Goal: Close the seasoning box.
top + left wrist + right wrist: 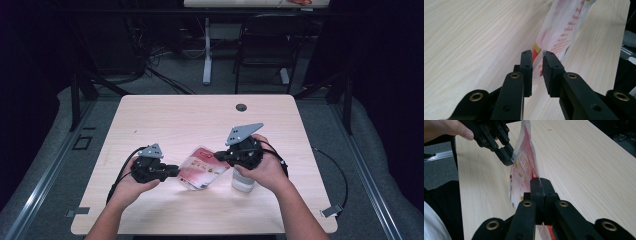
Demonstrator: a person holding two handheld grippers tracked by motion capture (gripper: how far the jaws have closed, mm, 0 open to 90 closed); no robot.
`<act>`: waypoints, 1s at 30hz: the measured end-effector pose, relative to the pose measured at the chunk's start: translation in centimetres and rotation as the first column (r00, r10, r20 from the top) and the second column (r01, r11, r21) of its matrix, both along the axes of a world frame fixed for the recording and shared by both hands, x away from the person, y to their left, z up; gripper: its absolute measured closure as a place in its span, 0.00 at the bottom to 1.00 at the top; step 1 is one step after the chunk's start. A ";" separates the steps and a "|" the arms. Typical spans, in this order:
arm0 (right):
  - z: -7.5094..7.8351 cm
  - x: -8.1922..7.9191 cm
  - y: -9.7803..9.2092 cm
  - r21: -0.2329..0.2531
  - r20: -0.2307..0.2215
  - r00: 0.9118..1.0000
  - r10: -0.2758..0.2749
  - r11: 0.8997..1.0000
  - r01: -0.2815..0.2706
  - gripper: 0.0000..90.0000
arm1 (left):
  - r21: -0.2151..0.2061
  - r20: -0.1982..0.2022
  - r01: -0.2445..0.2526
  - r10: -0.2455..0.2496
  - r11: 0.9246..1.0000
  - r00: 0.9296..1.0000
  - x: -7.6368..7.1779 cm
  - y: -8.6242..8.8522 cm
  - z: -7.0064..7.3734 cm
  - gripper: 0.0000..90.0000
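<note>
A clear plastic bag (202,167) with red print hangs just above the light wooden table (190,117), stretched between my two grippers. My left gripper (175,171) pinches its left edge; in the left gripper view the bag (564,30) runs up from between the narrow-set jaws of the left gripper (537,60). My right gripper (219,156) is shut on the opposite edge, and in the right gripper view its jaws press together at the right gripper (540,182) on the bag (524,165). The left gripper (507,157) shows farther off there.
A white jar-like container (243,183) stands on the table under the right hand. A round cable hole (241,107) sits near the far edge. Beyond the table are a black chair (265,45) and a desk leg (207,50).
</note>
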State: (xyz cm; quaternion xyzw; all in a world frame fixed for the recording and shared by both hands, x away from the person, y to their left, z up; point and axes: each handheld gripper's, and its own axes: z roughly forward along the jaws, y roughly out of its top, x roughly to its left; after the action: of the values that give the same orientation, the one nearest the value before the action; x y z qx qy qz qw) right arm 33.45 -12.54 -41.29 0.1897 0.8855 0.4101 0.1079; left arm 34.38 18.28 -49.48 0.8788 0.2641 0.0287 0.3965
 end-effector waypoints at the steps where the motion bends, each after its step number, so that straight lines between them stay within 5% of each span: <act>1: 0.0 0.0 0.0 -0.001 -0.001 1.000 0.001 1.000 -0.001 1.00 | -0.001 0.001 -0.001 0.001 1.000 1.000 0.0 0.0 0.0 0.87; 19: 0.1 0.0 1.7 0.041 -0.011 0.999 0.032 0.999 -0.032 0.98 | -0.042 -0.004 0.015 -0.015 0.999 1.000 -0.7 0.6 0.2 0.80; 30: 0.5 -0.1 4.9 0.046 -0.024 0.996 0.087 0.995 -0.086 0.92 | -0.079 0.002 0.014 -0.014 0.997 1.000 -1.1 1.3 0.8 0.70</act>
State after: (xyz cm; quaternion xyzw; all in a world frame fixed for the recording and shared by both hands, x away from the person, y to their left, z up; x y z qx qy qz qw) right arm 33.37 -7.66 -40.79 0.1587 0.8847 0.4319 0.0743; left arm 33.26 19.60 -48.69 0.8643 0.2584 0.0163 0.4311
